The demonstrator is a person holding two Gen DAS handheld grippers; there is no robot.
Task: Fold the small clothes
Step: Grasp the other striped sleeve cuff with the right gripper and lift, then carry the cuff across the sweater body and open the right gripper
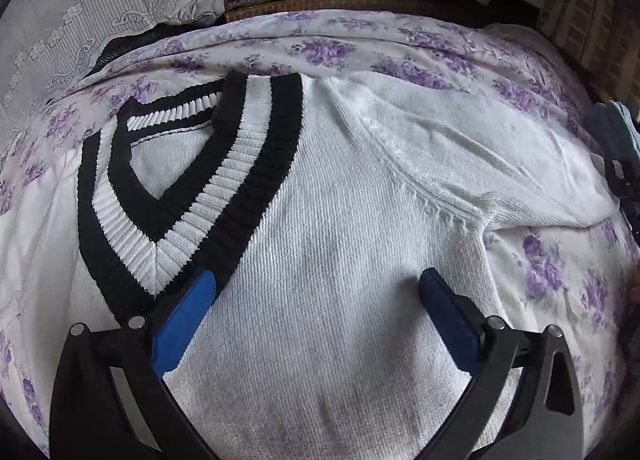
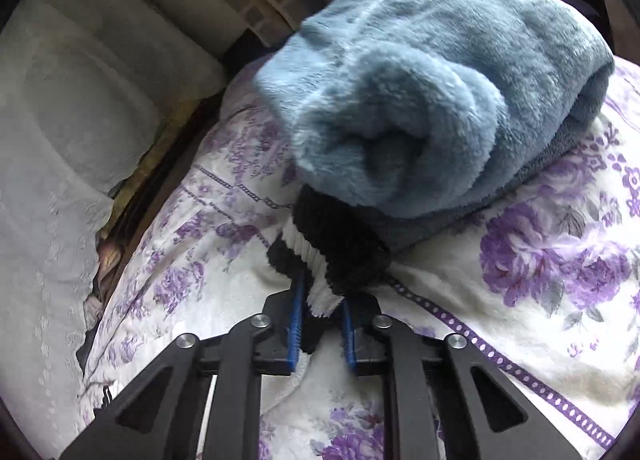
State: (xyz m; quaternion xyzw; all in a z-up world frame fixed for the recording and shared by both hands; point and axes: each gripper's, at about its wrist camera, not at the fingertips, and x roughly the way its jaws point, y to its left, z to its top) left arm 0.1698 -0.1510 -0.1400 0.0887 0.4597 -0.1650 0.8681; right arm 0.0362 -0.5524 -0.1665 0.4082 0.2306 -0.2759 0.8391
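**Ana:** Sweater (image 1: 320, 219) first: it lies flat, front up, on the floral bedsheet (image 1: 560, 268), with its black-and-white V-neck collar (image 1: 188, 187) toward the far side of the bed. I'd judge it was spread like this so the sleeves can be turned in over the chest.

**Ben:** And the left gripper (image 1: 316, 300)?

**Ana:** It hangs over the sweater's chest, just beside the collar's point, jaws spread wide and nothing between them. Its left blue pad (image 1: 184, 328) overlaps the collar's tip in the view; whether it touches the knit I cannot tell.

**Ben:** The right one?

**Ana:** The right gripper (image 2: 320, 320) has its jaws nearly together, pinching a black-and-white ribbed cuff (image 2: 324, 256). That is the sweater's sleeve end, I think, held so it can be carried back across the body.

**Ben:** What crowds it?

**Ana:** A blue fleece bundle (image 2: 432, 99) sits right behind the cuff, touching or overhanging it, on the side away from the sweater's body. So there is no room outward; the free way is back toward the collar.

**Ben:** Edges?

**Ana:** Beyond the collar the sheet ends at a dark gap, then pale lace fabric (image 1: 100, 19). The sweater's own sleeve (image 1: 480, 147) lies rumpled toward the right, with open sheet below it.
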